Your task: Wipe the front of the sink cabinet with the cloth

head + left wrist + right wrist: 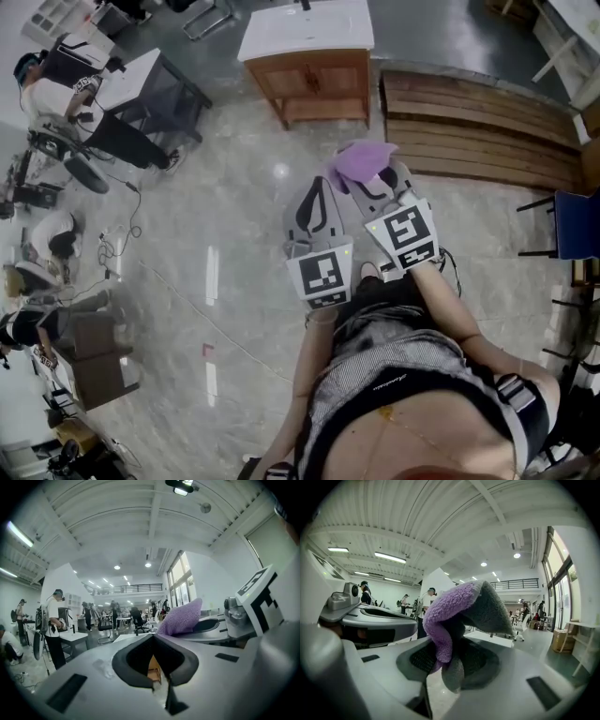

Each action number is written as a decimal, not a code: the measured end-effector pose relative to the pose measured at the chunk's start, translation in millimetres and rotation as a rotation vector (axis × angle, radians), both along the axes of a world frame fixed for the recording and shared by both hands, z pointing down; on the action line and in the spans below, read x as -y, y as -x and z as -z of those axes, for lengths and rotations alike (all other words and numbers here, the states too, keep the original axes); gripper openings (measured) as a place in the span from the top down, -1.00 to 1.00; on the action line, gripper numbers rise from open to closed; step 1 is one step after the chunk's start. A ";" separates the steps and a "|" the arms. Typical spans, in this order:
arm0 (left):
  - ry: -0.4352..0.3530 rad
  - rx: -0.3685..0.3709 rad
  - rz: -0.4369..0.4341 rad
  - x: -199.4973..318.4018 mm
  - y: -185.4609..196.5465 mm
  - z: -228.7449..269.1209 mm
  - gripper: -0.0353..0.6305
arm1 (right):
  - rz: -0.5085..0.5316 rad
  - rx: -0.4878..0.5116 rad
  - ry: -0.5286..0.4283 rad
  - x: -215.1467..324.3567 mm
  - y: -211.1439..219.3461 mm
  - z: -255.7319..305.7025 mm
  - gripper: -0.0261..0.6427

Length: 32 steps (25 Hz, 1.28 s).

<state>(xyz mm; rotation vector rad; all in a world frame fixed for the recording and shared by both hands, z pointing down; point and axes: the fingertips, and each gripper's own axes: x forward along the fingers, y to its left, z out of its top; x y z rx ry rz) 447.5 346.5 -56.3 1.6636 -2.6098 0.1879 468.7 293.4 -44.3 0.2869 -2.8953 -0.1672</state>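
Note:
The sink cabinet (314,75), brown wood with a white top, stands some way ahead across the floor. A purple cloth (359,161) sticks up from my right gripper (370,180), which is shut on it. In the right gripper view the cloth (454,616) folds over, purple outside and grey inside, and fills the jaws of the right gripper (450,651). My left gripper (317,190) is just to the left, its tips together and holding nothing. In the left gripper view, the left gripper (153,637) has a slice of the cabinet (154,667) showing through its jaws. Both grippers are held far short of the cabinet.
A low platform of wooden slats (478,131) lies to the right of the cabinet. A blue chair (577,225) is at the right edge. At the left are a dark table (150,89), people, and cables (122,234) on the pale stone floor.

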 end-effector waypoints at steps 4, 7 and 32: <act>0.011 0.029 0.028 1.8 4.5 0.0 0.89 | 0.007 0.004 0.008 4.2 3.4 0.2 0.39; 0.012 0.017 0.029 2.7 13.2 -2.2 0.89 | 0.016 -0.004 0.016 4.1 15.0 -3.4 0.39; 0.007 -0.002 -0.123 53.4 182.7 -13.3 0.89 | -0.101 -0.035 -0.012 51.1 178.5 -11.4 0.39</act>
